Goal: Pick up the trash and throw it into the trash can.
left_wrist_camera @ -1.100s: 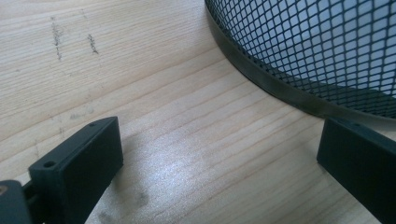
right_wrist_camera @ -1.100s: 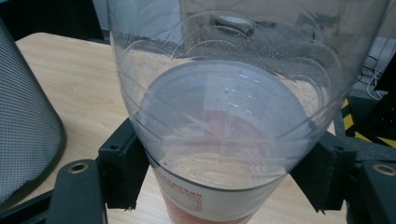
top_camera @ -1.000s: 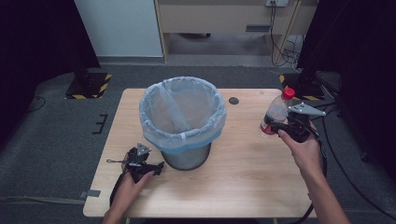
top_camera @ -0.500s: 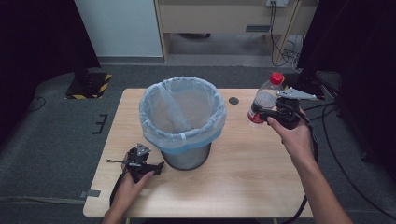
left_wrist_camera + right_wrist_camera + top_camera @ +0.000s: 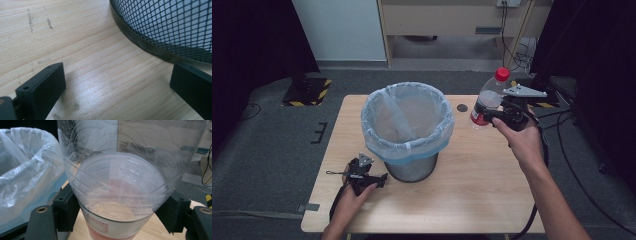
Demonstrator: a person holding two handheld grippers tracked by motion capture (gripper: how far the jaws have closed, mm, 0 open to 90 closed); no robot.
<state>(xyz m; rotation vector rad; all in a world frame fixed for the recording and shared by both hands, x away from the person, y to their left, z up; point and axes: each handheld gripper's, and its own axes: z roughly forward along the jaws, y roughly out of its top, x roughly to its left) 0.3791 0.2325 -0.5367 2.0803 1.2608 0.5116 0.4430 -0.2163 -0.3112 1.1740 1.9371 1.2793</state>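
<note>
A clear plastic bottle point(image 5: 486, 102) with a red cap and red label hangs in the air to the right of the bin, tilted, with my right gripper point(image 5: 497, 115) shut on its lower body. In the right gripper view the bottle point(image 5: 120, 182) sits between both jaws, the bag's rim at left. The black mesh bin point(image 5: 409, 167) with a pale blue bag point(image 5: 404, 120) stands mid-table. My left gripper point(image 5: 374, 180) rests on the table by the bin's front-left base, open. Nothing lies between its jaws in the left gripper view; the bin's mesh wall point(image 5: 170, 27) is just ahead.
The wooden table point(image 5: 472, 200) has a small dark round spot point(image 5: 462, 107) behind the bin on the right. Cables and a wooden cabinet point(image 5: 447, 20) lie beyond the far edge. Black stands flank the table on the grey floor.
My right gripper has carried the bottle up and leftward, closer to the bin's rim. The left gripper has stayed where it was.
</note>
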